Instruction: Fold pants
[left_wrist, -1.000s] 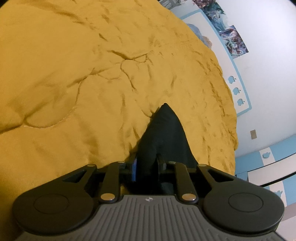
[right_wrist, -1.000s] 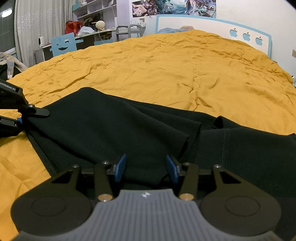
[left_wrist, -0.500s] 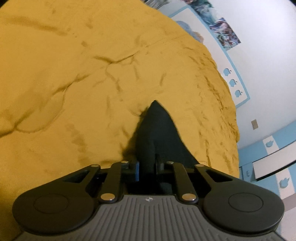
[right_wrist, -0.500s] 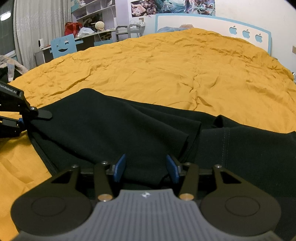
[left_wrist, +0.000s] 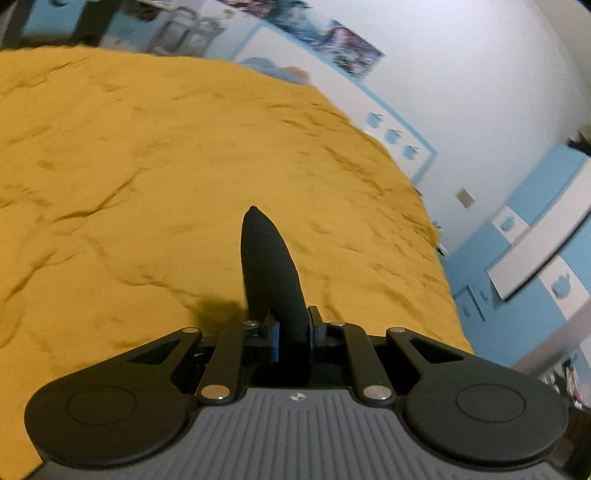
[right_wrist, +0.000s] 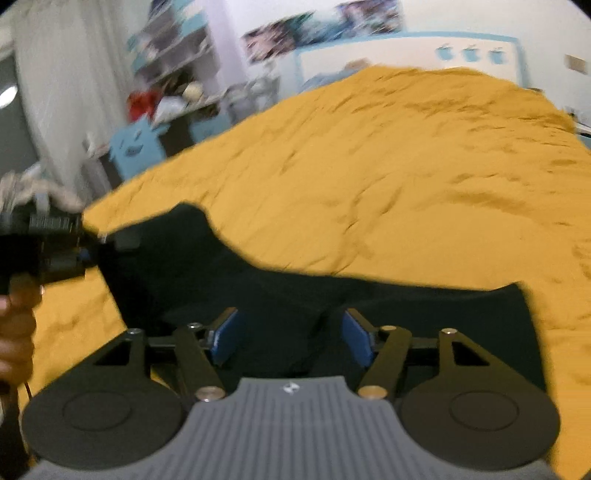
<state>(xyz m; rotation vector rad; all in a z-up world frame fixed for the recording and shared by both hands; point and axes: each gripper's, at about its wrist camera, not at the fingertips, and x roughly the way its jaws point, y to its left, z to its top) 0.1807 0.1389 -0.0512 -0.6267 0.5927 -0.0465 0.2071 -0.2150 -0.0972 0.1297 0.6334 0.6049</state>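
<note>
The left hand-held gripper (left_wrist: 291, 332) pinches a fold of the black pants (right_wrist: 229, 273), lifting that end off the yellow bed (left_wrist: 147, 177). The right hand-held gripper (right_wrist: 291, 338) has just been opening; its jaws stand spread, pants cloth between them unpressed.

Black pants (right_wrist: 229, 280); mustard-yellow bedspread (left_wrist: 129, 177); blue pads (right_wrist: 356, 341); white headboard (right_wrist: 388, 57), blue apple motifs.
</note>
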